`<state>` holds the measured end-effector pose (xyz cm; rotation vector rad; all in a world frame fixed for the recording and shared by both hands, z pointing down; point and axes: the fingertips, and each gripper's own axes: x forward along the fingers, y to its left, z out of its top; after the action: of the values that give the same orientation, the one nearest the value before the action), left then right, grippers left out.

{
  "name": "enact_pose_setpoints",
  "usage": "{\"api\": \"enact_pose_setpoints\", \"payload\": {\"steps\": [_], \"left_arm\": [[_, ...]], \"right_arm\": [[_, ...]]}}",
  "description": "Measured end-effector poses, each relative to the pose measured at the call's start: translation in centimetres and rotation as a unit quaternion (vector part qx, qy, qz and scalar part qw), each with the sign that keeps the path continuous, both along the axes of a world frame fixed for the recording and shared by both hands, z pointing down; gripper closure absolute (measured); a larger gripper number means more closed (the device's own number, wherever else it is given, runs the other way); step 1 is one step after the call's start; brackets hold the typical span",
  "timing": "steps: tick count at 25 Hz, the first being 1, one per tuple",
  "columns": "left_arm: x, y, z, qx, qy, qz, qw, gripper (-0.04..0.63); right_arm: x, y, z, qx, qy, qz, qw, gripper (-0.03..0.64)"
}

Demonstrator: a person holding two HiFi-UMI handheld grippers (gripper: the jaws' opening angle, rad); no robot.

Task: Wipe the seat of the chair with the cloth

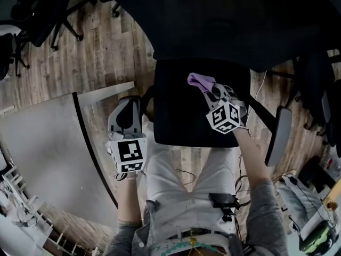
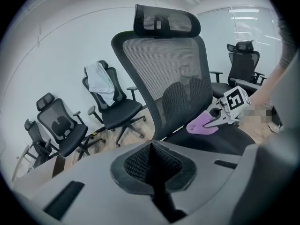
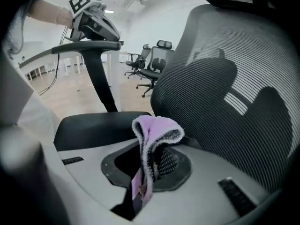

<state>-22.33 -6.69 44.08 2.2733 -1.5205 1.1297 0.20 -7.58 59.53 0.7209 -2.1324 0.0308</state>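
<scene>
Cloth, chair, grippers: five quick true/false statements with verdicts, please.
1. The right gripper has its jaws shut on the cloth. True.
2. The cloth is green. False: it is purple.
3. The left gripper has its jaws shut with nothing between them. True.
4. The cloth lies on the floor. False: it is held in the right gripper, over the seat.
5. The chair's back is solid padded leather. False: it is mesh.
</scene>
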Motion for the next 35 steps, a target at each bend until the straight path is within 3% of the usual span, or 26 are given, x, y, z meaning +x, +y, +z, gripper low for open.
{"api": "enact_pose_setpoints", "payload": {"steps": [7,14,28,35], "left_arm": [[-0.3,0.1,0.0,-0.002,0.001,-0.001,1.0000,0.586],[-0.1,0.0,-0.1,-0.002,0.003,0.001,1.0000,0.586],[-0.3,0.2,0.0,-0.002,0.004,0.002,1.0000,0.584],[-0.3,0.2,0.0,-0.003,0.003,0.002,1.0000,0.586]], "right_arm": [[-8.6,0.8,-0.1,0.002,-0.010,-0.080,0.997,0.569],[-13.4,0.8,2.3,-0.011,0.007,-0.111,0.994,0.569],[-16.8,0.4,10.6,-0.045,0.109,-0.115,0.986,0.569],[-16.8,0.5,11.3,-0.037,0.112,-0.103,0.988,0.569]]}}
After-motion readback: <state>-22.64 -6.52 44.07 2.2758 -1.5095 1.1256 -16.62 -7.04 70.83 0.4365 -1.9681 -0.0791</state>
